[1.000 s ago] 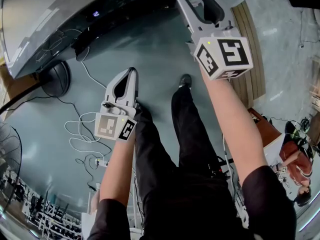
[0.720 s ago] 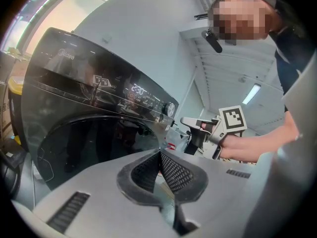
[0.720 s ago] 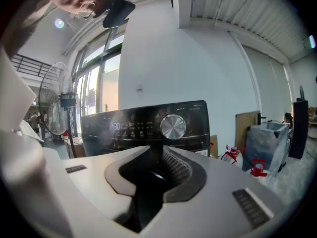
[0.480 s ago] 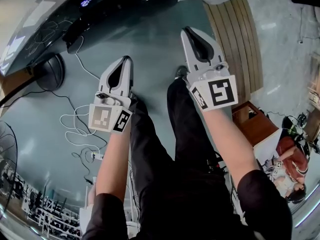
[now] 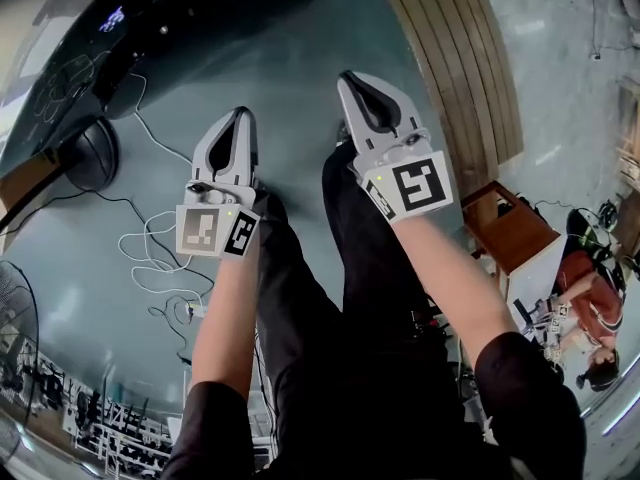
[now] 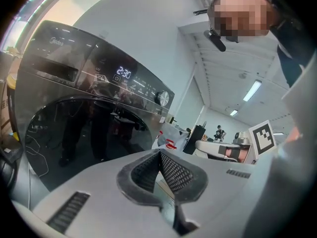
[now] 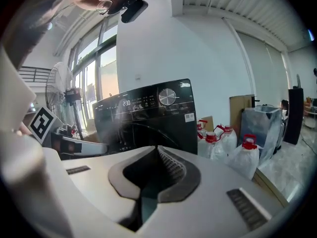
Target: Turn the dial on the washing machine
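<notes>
Pointing away from the person over the floor (image 5: 300,78), the left gripper (image 5: 240,116) and the right gripper (image 5: 350,76) hang side by side above the dark trouser legs (image 5: 370,268). Both are well apart from the washing machine (image 7: 148,120) at the far left. The left gripper's jaws are pressed together with nothing between them. The right gripper's jaws have just been closing and meet at the tips, also empty. The dial (image 7: 167,96) sits at the right end of the machine's dark control panel (image 7: 184,94), just right of the lit display (image 7: 127,103); neither gripper touches it. Clear jugs with red caps (image 7: 245,157) stand right of the machine, and a wooden pallet (image 5: 470,68) lies at the far right.
</notes>
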`<control>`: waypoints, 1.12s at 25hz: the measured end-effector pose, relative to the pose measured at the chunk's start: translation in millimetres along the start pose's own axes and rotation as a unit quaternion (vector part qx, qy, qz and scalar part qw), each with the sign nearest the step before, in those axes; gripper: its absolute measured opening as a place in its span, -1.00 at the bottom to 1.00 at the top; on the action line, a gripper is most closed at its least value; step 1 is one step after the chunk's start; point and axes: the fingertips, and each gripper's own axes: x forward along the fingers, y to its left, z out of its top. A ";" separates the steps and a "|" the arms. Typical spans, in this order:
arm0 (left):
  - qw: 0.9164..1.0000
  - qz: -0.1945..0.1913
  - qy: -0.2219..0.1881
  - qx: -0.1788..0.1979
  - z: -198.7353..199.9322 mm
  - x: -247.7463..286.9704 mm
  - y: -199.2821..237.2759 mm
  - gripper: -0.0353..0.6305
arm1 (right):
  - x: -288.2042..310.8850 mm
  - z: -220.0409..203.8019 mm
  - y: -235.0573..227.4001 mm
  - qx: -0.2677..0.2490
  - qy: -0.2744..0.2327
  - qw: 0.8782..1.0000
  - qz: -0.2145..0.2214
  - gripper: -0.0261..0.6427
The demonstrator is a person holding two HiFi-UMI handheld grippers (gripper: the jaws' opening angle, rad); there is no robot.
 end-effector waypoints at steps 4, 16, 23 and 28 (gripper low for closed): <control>1.000 -0.017 0.009 -0.007 -9.3 11.7 -1.1 -0.85 | 2.6 -2.9 -3.6 -0.013 -0.003 1.000 0.007 -0.84; 0.999 0.019 -0.040 0.008 56.3 2.7 -50.6 -0.85 | -34.8 59.3 -47.4 -0.004 -0.011 0.998 0.069 -0.84; 0.993 0.022 -0.112 0.028 184.4 -64.4 -107.9 -0.85 | -78.3 205.2 -52.0 -0.051 -0.104 0.988 0.107 -0.85; 0.991 0.012 -0.128 0.044 236.8 -130.7 -147.0 -0.85 | -135.3 284.6 -23.8 -0.063 -0.133 0.982 0.117 -0.85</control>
